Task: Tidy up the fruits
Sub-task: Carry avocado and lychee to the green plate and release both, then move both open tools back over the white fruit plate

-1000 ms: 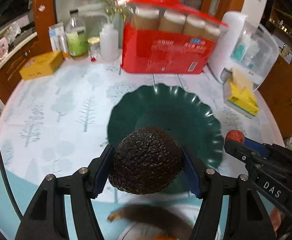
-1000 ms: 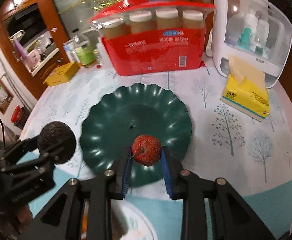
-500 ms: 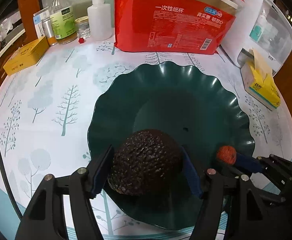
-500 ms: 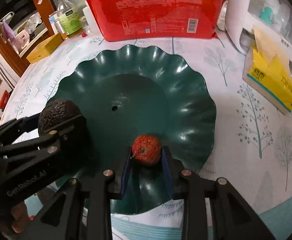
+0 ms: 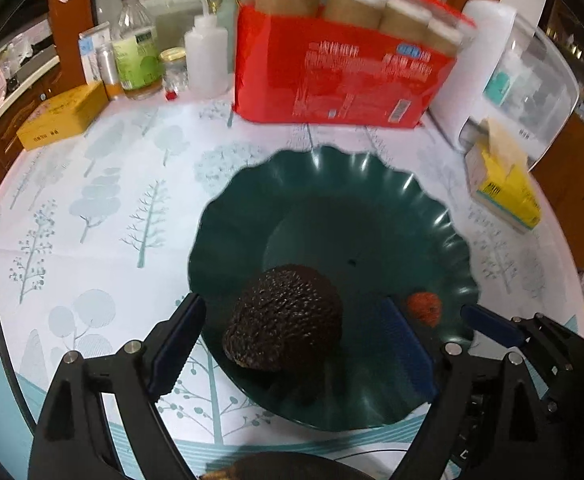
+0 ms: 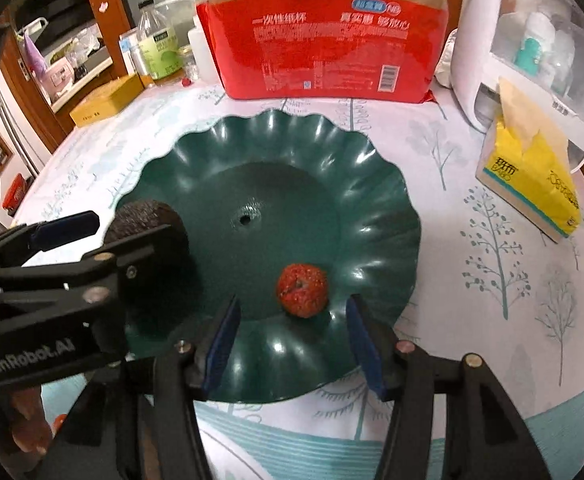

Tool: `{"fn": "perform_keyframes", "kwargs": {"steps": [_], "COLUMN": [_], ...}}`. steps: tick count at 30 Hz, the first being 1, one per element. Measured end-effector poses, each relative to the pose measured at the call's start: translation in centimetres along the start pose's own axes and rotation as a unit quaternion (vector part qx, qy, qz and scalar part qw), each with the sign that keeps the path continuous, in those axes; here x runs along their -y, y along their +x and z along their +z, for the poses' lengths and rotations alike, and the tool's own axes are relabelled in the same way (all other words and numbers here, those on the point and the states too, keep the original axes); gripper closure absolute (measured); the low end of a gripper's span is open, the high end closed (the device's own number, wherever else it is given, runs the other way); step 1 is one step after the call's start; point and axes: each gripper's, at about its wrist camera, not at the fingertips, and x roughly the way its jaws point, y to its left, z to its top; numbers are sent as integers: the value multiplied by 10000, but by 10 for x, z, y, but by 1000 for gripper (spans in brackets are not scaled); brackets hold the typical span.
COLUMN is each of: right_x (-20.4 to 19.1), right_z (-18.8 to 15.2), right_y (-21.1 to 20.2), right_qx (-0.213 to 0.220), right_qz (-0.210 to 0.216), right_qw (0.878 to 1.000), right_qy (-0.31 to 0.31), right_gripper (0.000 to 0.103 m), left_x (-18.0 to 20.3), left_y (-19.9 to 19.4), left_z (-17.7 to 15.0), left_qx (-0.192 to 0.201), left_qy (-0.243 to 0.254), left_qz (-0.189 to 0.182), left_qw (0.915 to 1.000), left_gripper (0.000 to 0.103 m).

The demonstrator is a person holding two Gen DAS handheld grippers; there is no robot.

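Left gripper [image 5: 292, 344]: its jaws are opening; the two blue pads stand wide apart, and neither one touches the fruit between them. A clear gap shows on both sides.
Avocado [image 5: 286, 318]: dark, with a rough bumpy skin. It lies in the green plate, on the near left part, between the left gripper's pads but free of them. In the right wrist view it is partly hidden behind the left gripper's black finger [image 6: 148, 220].
Right gripper [image 6: 292, 344]: its jaws are opening too; the pads stand apart on both sides of the small red fruit and do not press on it.
Red fruit [image 6: 301, 290]: small, round, with a wrinkled skin. It rests on the plate, on the near right part, just in front of the right gripper's pads. In the left wrist view it shows just beyond the left gripper's right pad [image 5: 423, 308].
Green plate [image 6: 276, 140]: dark green with a wavy rim, it stands on the tablecloth in the middle of the table.
Tablecloth [image 5: 92, 208]: white with a pale tree pattern.
Red pack of paper cups [image 6: 331, 48]: behind the plate, upright.
Yellow tissue pack [image 6: 531, 176]: to the right of the plate, well apart from it.
Yellow box [image 5: 60, 116]: at the far left of the table, near some bottles [image 5: 136, 56].
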Motion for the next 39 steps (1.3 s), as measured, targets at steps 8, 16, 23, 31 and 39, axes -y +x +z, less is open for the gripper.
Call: {"fn": "perform_keyframes", "kwargs": {"steps": [8, 16, 23, 31, 39], "right_x": [5, 6, 2, -10, -18], "right_z": [3, 3, -17, -54, -88], "right_y": [-39, -91, -138, -167, -176], "right_qx": [222, 548, 750, 722, 494], "right_qz": [186, 238, 358, 469, 574], "right_qw": [9994, 9980, 9965, 9963, 9970], "right_qy": [178, 215, 129, -87, -163], "right_gripper": [47, 47, 47, 47, 47], "left_x": [3, 7, 13, 21, 32], "left_y": [-54, -110, -159, -196, -208], "left_z": [-1, -8, -28, -69, -112], "left_qx": [404, 458, 723, 700, 562], "left_qy": [10, 102, 118, 121, 307], "left_qz": [-97, 30, 175, 157, 316], "left_qw": [9991, 9989, 9972, 9973, 9975], "left_gripper": [15, 15, 15, 15, 15]}}
